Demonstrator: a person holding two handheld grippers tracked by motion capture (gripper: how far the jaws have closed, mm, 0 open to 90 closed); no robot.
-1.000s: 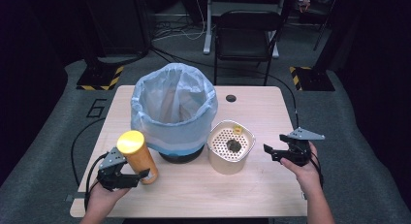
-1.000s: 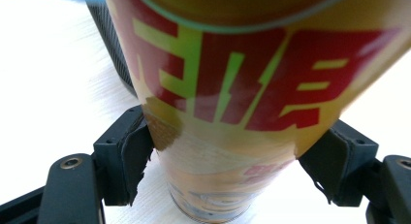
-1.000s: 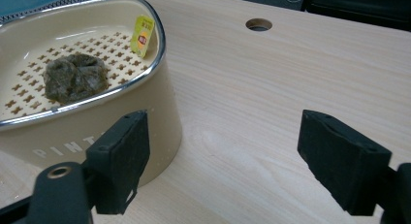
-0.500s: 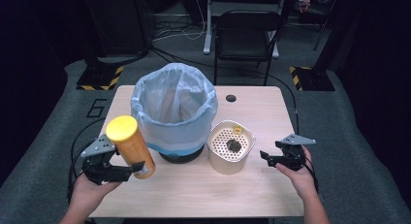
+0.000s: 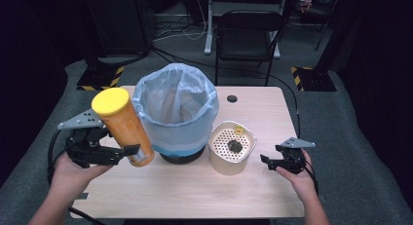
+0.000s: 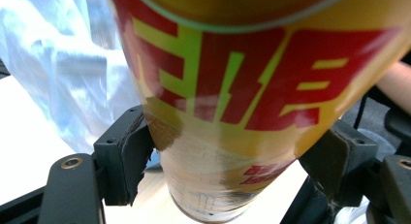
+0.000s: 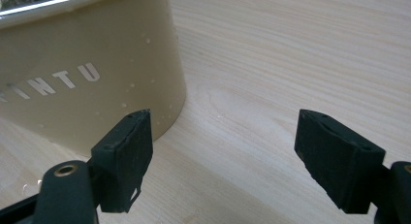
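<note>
step: left gripper (image 5: 127,151) is clamped on the lower body of a tall orange chip canister (image 5: 122,125) with a yellow lid (image 5: 110,100), held clear of the table (image 5: 195,191) and tilted, lid leaning far-left. Looks like a carry toward the bin, likely to throw it away.
canister place: in the air at the near-left of the table, just left of the lined trash bin (image 5: 176,113), lid about level with the bin rim.
left tool: jaws narrow, both pads pressing the canister sides.
right tool: right gripper (image 5: 267,160) has jaws standing wide with nothing between them, low over the table just right of the beige strainer tub (image 5: 232,147).
next move, judged: canister needs to travel right and a bit higher, over the bag (image 5: 165,96) opening, before release; the base must clear the rim or it will snag the liner.
right side, judged: poised for the tub wall, needs to close in leftward to straddle it.
high view gives: whole layout, dark scraps on the perforated insert (image 5: 229,142) of the tub, a chair (image 5: 248,32) beyond the far edge.
left gripper view gives: pad contact on the canister (image 6: 232,136), red and green print, bin liner (image 6: 63,73) behind at left.
right gripper view gives: pale lettering on the tub wall (image 7: 92,88), bare wood between the jaws, left pad (image 7: 128,158) near the tub but apart.
</note>
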